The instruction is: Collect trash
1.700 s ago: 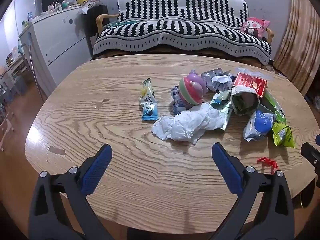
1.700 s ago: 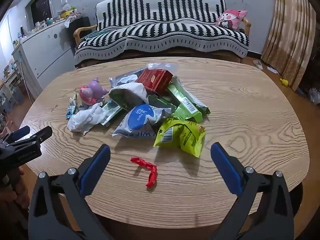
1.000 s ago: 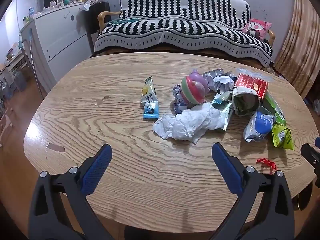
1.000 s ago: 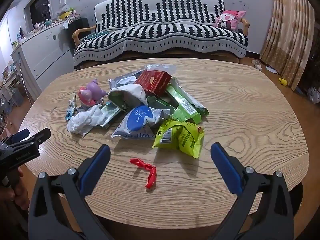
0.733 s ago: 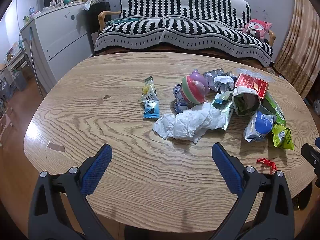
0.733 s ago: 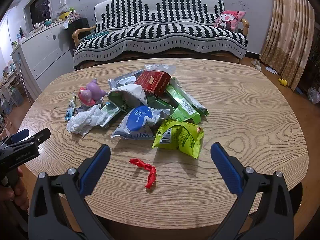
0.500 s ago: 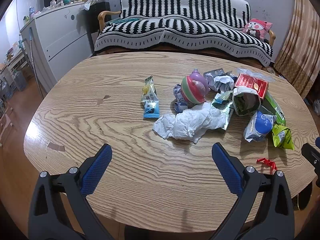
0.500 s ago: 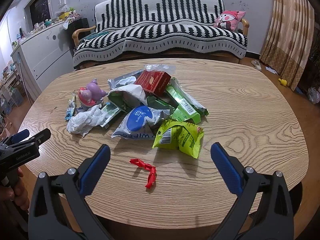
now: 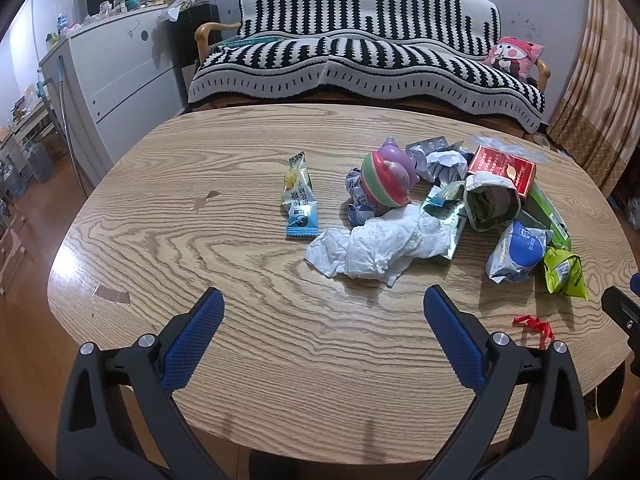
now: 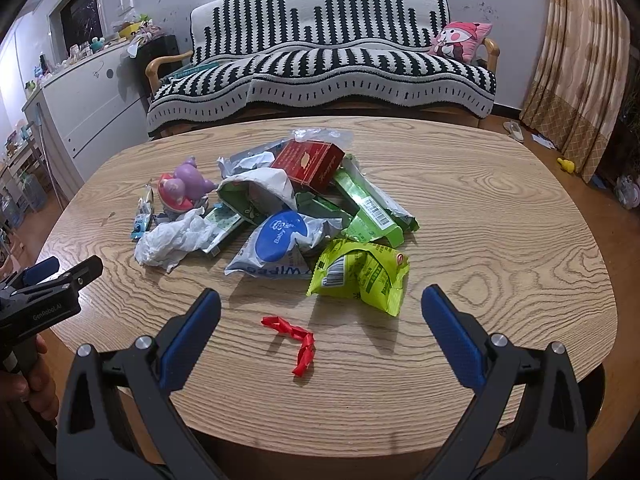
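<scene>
A heap of trash lies on the oval wooden table [image 9: 180, 240]: a crumpled white tissue [image 9: 376, 246], a snack sachet [image 9: 300, 196], a red box [image 9: 502, 168], a baby-wipes pack [image 10: 280, 244], a green-yellow snack bag [image 10: 360, 276], green cartons [image 10: 368, 204] and a red twisted scrap [image 10: 294, 334]. A pink and purple toy [image 9: 386, 176] sits among them. My left gripper [image 9: 324, 320] is open and empty over the table's near edge, short of the tissue. My right gripper [image 10: 320, 316] is open and empty, straddling the red scrap from above.
A black-and-white striped sofa [image 9: 360, 60] with a pink cushion [image 10: 460, 40] stands behind the table. A white cabinet [image 9: 112, 72] is at the left, a curtain [image 10: 580, 60] at the right. The left gripper's body shows in the right wrist view [image 10: 44, 292].
Both views have barely shifted; the grippers hold nearly still and stay open. Nothing on the table has moved.
</scene>
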A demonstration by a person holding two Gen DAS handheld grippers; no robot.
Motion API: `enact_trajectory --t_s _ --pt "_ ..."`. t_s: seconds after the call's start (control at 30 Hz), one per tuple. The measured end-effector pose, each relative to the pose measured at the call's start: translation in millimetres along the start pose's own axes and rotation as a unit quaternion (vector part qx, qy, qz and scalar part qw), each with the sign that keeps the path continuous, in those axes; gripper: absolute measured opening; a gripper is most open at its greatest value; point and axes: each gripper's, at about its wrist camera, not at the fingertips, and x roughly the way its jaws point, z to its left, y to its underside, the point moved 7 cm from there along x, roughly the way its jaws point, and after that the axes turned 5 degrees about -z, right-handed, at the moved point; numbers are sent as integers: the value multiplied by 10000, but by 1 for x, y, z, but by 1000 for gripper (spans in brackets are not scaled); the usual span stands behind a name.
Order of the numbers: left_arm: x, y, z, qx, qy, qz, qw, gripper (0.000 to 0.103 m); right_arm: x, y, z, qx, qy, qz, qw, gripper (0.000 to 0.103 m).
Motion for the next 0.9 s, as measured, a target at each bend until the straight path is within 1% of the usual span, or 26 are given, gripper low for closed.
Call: enact_trajectory --t_s 0.4,0.63,0.7,0.8,0.83,0.9 --pt "0 0 0 9 6 16 10000 97 0 0 0 -4 2 5 10000 97" --pt "4 -5 19 -177 -66 10 9998 97 -2 -2 2 7 -31 -20 10000 97" --pt "8 -9 28 -281 -47 46 9996 97 -3 -3 2 4 -44 -16 10000 97" --pt "21 -19 44 -384 -123 53 9992 97 -4 -3 2 32 -61 -30 10000 97" --pt "28 -25 47 -388 -155 45 9991 97 -5 -4 2 29 -75 -31 10000 97" --pt "51 -35 51 -351 -128 159 9992 97 -7 -5 1 28 -74 -45 10000 97"
